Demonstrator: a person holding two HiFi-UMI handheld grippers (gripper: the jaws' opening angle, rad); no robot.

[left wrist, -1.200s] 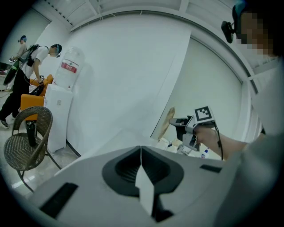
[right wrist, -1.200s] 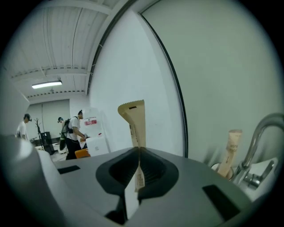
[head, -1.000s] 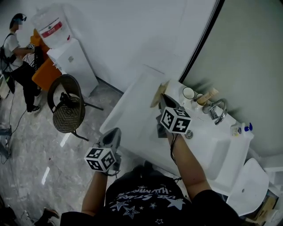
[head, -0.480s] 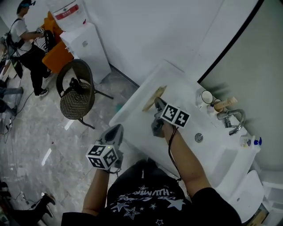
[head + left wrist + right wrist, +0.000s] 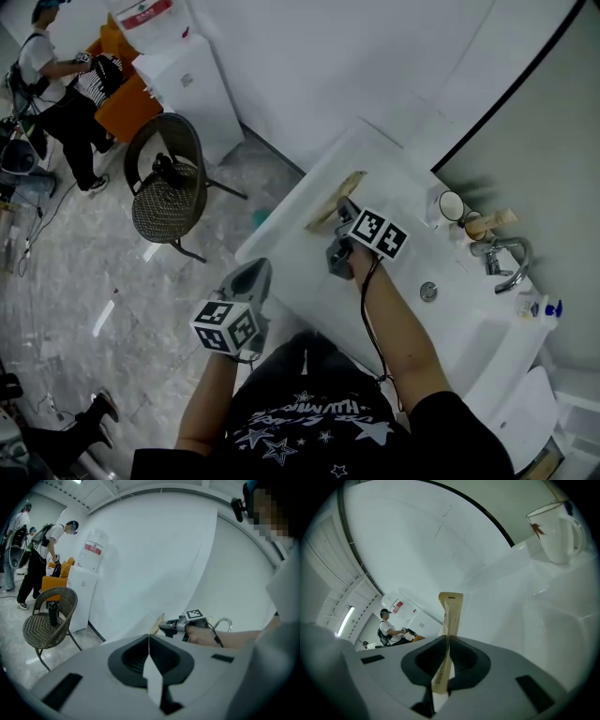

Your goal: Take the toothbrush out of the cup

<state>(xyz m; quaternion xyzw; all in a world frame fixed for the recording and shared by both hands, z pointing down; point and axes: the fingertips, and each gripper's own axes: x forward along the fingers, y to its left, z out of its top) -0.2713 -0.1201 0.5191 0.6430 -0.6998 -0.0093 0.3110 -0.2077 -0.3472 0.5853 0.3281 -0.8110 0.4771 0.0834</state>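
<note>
While hovering above the counter (image 5: 305, 267), grips the paper-wrapped toothbrush (image 5: 451, 609) between clamped fingers of the right gripper (image 5: 447, 639), well apart from the cup (image 5: 555, 531) (back by the tap (image 5: 503, 258)). Seems to need only setting down. Holds the left gripper (image 5: 149, 638) off the counter's edge, fingers together, empty.

We find the white tabletop (image 5: 291, 230) bare beside the basin (image 5: 459, 314). A white ceramic mug (image 5: 451, 205) and chrome tap (image 5: 506, 265) crowd its wall edge.

Right tongs (image 5: 346, 209) carried the toothbrush (image 5: 332, 202) down, leftward.
</note>
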